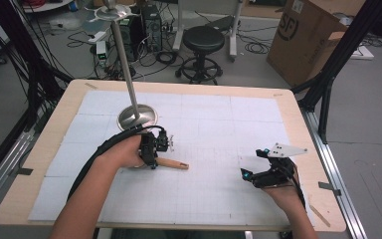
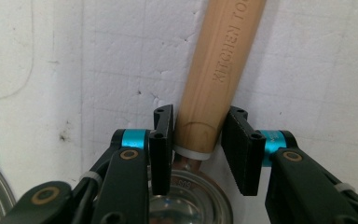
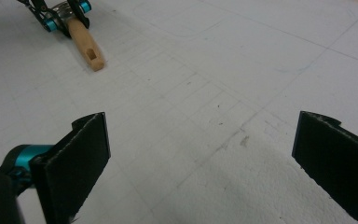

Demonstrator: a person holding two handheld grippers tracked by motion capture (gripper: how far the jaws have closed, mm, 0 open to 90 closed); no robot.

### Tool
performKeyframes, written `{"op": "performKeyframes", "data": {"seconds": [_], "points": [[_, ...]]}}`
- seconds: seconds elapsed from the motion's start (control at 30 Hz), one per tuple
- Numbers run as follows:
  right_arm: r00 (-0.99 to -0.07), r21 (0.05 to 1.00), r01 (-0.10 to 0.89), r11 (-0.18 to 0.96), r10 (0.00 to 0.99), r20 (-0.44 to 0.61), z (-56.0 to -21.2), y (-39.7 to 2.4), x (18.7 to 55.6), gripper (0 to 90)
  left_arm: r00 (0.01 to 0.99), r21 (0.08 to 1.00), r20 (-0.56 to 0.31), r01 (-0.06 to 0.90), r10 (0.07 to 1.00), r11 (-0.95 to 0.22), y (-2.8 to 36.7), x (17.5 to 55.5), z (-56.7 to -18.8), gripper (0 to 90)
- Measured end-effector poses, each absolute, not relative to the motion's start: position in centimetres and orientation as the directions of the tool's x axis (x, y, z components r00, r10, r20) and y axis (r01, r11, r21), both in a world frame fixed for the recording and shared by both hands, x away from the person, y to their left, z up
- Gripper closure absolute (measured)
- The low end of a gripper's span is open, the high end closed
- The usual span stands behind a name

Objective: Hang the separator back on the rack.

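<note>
- Nearest the lens in the left gripper view, we record the left gripper (image 2: 198, 149) with its jaws set either side of a wooden handle (image 2: 214, 70), close to the white collar where the wood meets a metal part.
- One pad appears to touch the wood; on the other side a narrow gap shows. We judge the grip as closing but not yet firm, so we log these jaws as partly open around the handle, not clamped.
- Stamped lettering runs along the handle. Below the jaws a round metal piece (image 2: 191, 200) shows, apparently the working end of the same utensil; we cannot identify it further.
- From the high view, the utensil lies flat on the white gridded mat (image 1: 219, 124), handle end pointing toward the table's middle, with the left gripper (image 1: 154, 149) over its other end.
- A steel stand (image 1: 137, 117) with a tall pole sits just beyond that hand, apart from the utensil.
- We find the right gripper (image 1: 258, 167) well apart, low over bare mat, its jaws spread wide and holding nothing; its own view confirms empty space between the pads (image 3: 81, 154).
- Assessment: approach and alignment are done. Securing the grip, lifting, and whatever placement follows remain outstanding. Nothing has left the mat.
</note>
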State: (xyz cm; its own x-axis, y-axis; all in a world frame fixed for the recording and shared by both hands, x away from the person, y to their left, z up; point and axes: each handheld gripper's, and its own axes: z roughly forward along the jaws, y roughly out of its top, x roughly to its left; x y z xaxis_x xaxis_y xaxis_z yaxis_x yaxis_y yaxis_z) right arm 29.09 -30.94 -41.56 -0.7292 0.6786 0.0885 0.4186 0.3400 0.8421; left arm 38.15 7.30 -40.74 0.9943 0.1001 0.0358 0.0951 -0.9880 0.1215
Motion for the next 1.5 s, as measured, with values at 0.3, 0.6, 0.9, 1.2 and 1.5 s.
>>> {"op": "performKeyframes", "data": {"seconds": [0.3,0.6,0.9,1.2,1.5], "points": [[-0.732,0.842,0.415,0.344,0.676,0.084,-41.6,-30.8,29.1,2.6,0.995,0.109,0.039,0.091,0.095,-0.99,7.3,37.9,-40.7,67.1],[-0.73,0.843,0.416,0.34,0.678,0.086,-41.6,-30.9,29.0,2.6,0.995,0.209,0.012,0.097,0.102,-0.973,8.2,37.6,-38.9,69.1],[-0.731,0.843,0.415,0.342,0.677,0.085,-41.5,-30.8,29.0,2.7,0.989,0.343,0.038,0.122,0.144,-0.931,10.3,37.5,-36.3,69.0],[-0.737,0.841,0.411,0.352,0.671,0.079,-41.6,-30.5,28.9,2.6,0.97,0.516,0.011,0.204,0.245,-0.832,13.2,37.2,-33.9,69.0],[-0.737,0.84,0.414,0.351,0.67,0.083,-41.6,-30.4,28.9,2.7,0.95,0.651,-0.012,0.245,0.313,-0.719,15.6,36.9,-32.3,69.0]]}}
